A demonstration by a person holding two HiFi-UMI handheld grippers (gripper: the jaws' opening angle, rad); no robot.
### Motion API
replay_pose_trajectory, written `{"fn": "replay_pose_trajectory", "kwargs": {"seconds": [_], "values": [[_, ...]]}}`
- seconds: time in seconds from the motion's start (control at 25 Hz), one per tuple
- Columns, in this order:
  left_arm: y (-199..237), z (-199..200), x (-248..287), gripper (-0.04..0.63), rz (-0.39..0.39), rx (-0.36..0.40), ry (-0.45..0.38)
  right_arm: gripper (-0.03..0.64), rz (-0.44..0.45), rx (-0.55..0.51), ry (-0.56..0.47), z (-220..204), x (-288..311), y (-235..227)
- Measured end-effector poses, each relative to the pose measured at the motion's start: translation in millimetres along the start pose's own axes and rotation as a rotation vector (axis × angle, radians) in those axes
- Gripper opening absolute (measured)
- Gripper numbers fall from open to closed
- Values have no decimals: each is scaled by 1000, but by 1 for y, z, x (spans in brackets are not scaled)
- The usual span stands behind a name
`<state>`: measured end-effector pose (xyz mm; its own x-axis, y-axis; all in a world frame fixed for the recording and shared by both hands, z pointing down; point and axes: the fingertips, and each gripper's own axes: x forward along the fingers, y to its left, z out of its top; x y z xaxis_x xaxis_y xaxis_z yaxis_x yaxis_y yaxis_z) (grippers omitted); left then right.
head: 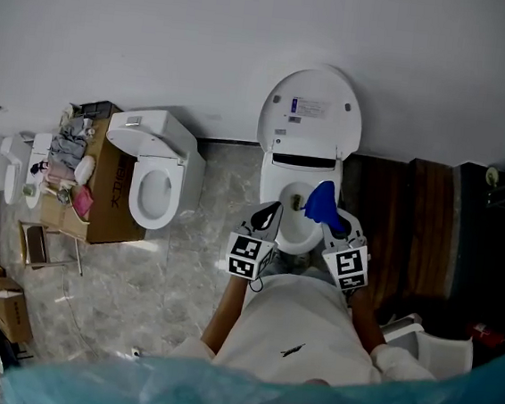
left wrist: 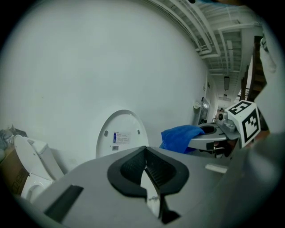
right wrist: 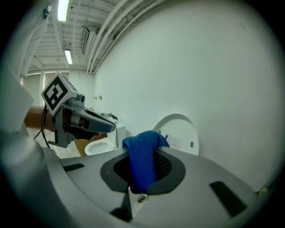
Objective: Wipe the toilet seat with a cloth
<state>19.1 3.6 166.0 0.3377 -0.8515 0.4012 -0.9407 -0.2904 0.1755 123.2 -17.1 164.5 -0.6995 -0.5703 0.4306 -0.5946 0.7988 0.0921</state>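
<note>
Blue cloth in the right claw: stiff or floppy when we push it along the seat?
Likely floppy: the blue cloth slumps over the right claw in soft folds. Probably light and not slippery, given its fuzzy weave. It may bunch when pushed.

Test or storage space for sanitary ware, not a household bathroom. One toilet, lid up, directly ahead of the left claw; a second toilet stands loose on stone-look floor to that claw's left, beside a cluttered cardboard box; more white fixtures beyond. Overhead: exposed pipes, strip light
</note>
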Motion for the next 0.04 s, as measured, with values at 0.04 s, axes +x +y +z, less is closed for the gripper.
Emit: {"fn": "replay_pose_trajectory", "kwargs": {"seconds": [0.04], "values": [[-1, -1, -1, 9, 1, -3, 1, 20, -2, 2, -1, 0, -1, 0]]}}
